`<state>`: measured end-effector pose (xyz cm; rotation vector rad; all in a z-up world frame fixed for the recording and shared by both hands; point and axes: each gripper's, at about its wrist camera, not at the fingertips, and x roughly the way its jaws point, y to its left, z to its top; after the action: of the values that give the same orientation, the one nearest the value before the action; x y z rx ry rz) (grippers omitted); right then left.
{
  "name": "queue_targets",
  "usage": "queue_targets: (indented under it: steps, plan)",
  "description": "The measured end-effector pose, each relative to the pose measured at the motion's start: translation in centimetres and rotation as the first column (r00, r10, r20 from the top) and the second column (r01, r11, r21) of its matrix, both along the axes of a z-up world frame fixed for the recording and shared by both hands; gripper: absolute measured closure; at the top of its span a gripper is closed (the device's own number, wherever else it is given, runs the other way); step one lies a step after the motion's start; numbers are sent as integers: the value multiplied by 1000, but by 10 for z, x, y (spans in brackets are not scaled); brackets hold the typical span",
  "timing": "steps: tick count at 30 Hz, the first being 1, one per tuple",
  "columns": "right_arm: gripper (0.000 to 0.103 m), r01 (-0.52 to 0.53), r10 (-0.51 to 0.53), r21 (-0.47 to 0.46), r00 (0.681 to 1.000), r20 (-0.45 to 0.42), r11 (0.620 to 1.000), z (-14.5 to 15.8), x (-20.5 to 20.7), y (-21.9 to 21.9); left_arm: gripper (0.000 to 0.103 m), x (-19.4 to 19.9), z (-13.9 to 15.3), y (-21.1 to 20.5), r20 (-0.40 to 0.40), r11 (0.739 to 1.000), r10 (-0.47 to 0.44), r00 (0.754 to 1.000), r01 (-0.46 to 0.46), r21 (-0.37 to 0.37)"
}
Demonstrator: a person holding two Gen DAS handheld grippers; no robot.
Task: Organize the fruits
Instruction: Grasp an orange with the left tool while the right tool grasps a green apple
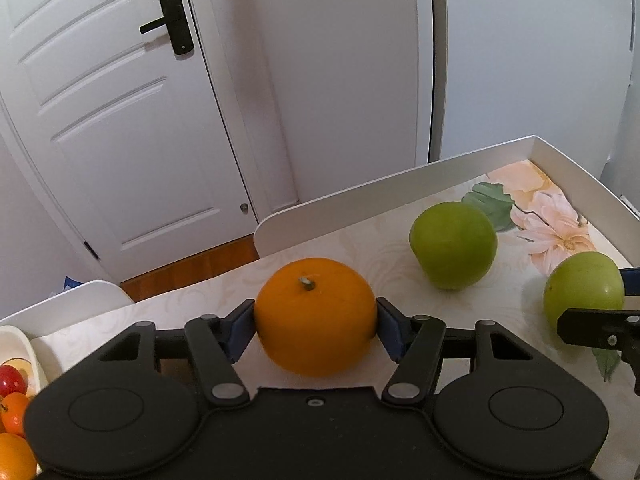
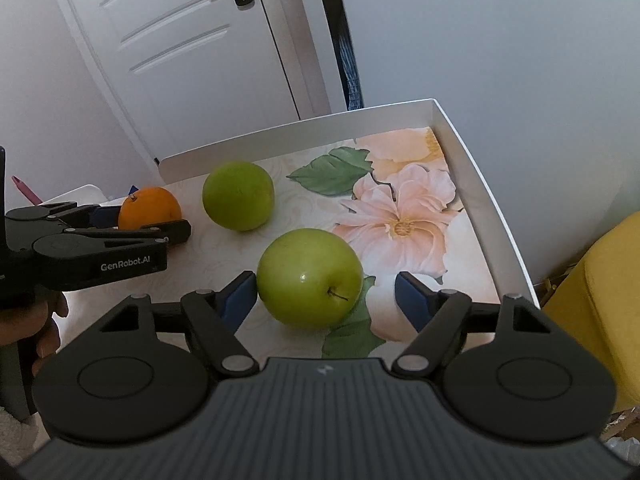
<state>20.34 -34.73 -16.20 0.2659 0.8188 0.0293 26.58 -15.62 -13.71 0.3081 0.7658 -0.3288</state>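
Pads of the left gripper point(image 1: 316, 326) sat against both flanks of the orange point(image 1: 316, 316), clamped on it low on the table point(image 1: 360, 240), stem up. Right gripper point(image 2: 326, 296) bracketed the near green apple point(image 2: 310, 278): left pad touching or almost touching the skin, right pad visibly clear of it, so jaws apart, nothing held yet. Second green apple point(image 2: 238, 196) sat loose farther back, between the orange and the near apple, apart from both. Flower-print tabletop with a raised white rim point(image 2: 480, 168) on the far and right sides. In the left wrist view, at the far left edge, a pale bowl point(image 1: 24, 344) held small red and orange fruit point(image 1: 12, 400), probably the sorting target.

Risks, as judged: the orange was pinched round and smooth near its widest part, so a fast lift could let it roll out of the pads. The right jaws were off-centre on the apple, so closing could shove it sideways before the far pad met it, toward the table's rim. The two tools worked near each other, so a crossing move to the bowl could clip the other gripper or knock the loose apple.
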Motion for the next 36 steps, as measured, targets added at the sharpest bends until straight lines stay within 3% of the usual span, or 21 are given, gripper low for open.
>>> queue_targets:
  steps: [10, 13, 25, 36]
  plan:
    - [22, -15, 15, 6, 1000, 2, 1000, -2, 6, 2, 37, -5, 1, 1, 1, 1000, -13, 1000, 13, 8]
    - [30, -31, 31, 17, 999, 11, 999, -2, 6, 3, 37, -9, 1, 1, 0, 1000, -14, 1000, 14, 8]
    - [31, -55, 56, -9, 998, 23, 998, 6, 3, 11, 37, -32, 9, 6, 13, 1000, 4, 1000, -4, -7]
    - [31, -138, 140, -42, 988, 63, 990, 35, -5, 30, 37, -65, 39, 25, 44, 997, 65, 997, -63, -42]
